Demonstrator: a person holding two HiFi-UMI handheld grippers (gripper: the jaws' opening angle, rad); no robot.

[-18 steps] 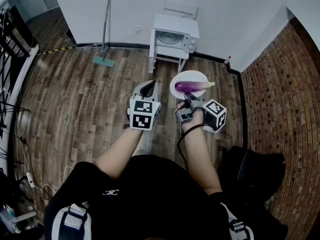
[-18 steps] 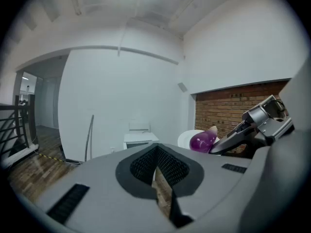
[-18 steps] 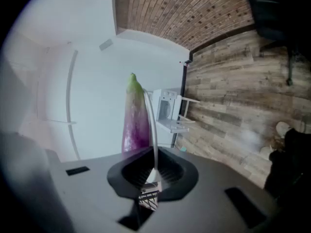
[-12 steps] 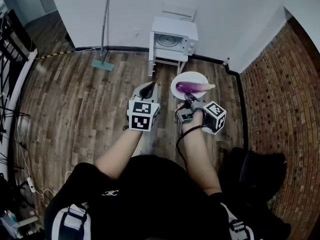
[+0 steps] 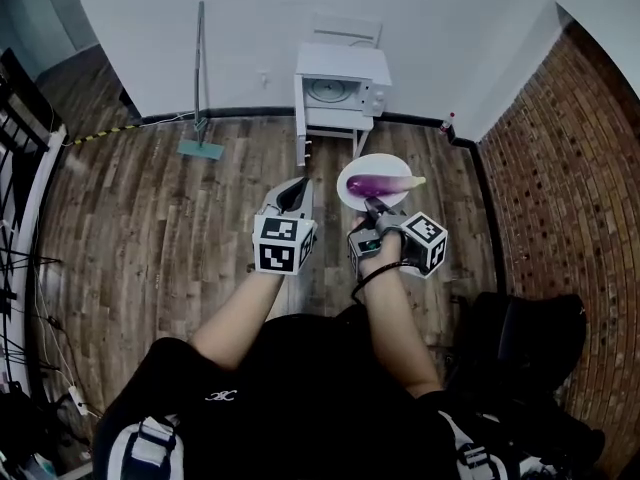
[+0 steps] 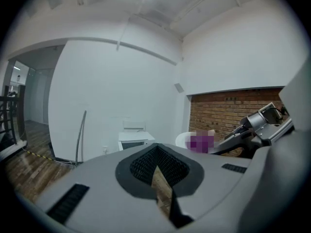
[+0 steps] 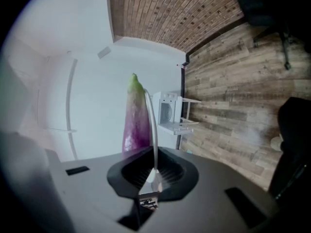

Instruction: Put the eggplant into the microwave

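A purple eggplant [image 5: 380, 182] with a green stem lies on a white plate [image 5: 349, 190]. My right gripper [image 5: 372, 205] is shut on the plate's near rim and carries it above the wood floor. In the right gripper view the rim [image 7: 151, 125] shows as a thin white edge between the pads, with the eggplant [image 7: 136, 123] behind it. My left gripper [image 5: 293, 194] is beside it on the left, shut and empty. The white microwave [image 5: 340, 90] sits on a small white stand against the far wall, ahead of both grippers.
A mop [image 5: 198, 78] leans on the wall left of the microwave. A brick wall [image 5: 560, 168] runs along the right. A black chair [image 5: 530, 343] is at my lower right. Cables and dark railings [image 5: 20, 158] line the left edge.
The room has slid slightly down in the head view. The right gripper still holds the plate with the eggplant, and the left gripper stays beside it.
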